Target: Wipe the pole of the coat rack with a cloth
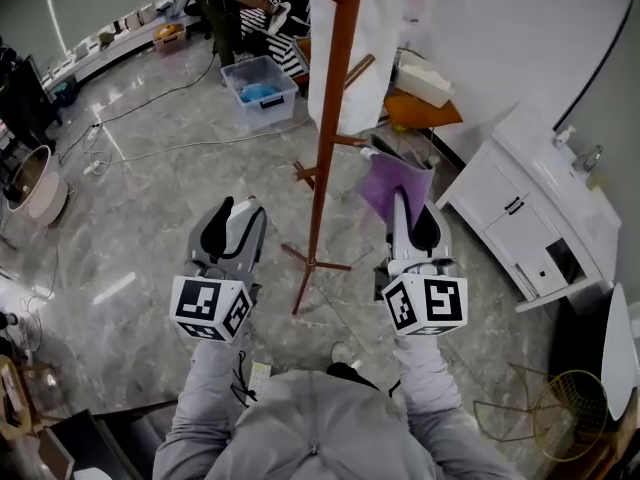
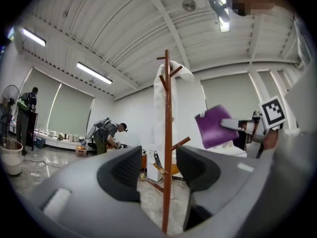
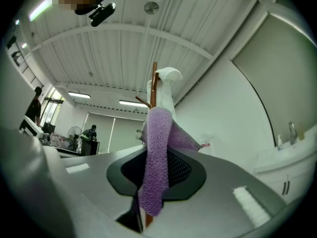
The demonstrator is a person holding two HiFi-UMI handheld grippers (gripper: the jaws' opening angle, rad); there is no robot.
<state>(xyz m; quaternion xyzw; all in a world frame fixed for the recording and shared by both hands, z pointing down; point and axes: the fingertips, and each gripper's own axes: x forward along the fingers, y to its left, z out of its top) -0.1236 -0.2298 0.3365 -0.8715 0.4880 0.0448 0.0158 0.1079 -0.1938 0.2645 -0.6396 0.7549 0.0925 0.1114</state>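
Right gripper [image 1: 400,204]: clenches on purple cloth [image 1: 392,183]; fold of it pinched between both pads in right gripper view, free end hangs below the jaws. Holds cloth to the right of the coat rack pole [image 1: 325,148], at about mid-height, near but not touching.

Left gripper [image 1: 236,208]: jaws released, wide apart, nothing gripped. Sits left of the pole, clear of it. In left gripper view, lines up the pole beyond the gap, no contact.

Pole: brown wood, upright on grey marble floor [image 1: 150,218], short pegs angled off it. Carries a white garment [image 1: 350,38] draped near the top.

Surroundings: clear plastic bin [image 1: 260,88] behind the rack; white sink cabinet [image 1: 540,218] to the right along the wall.
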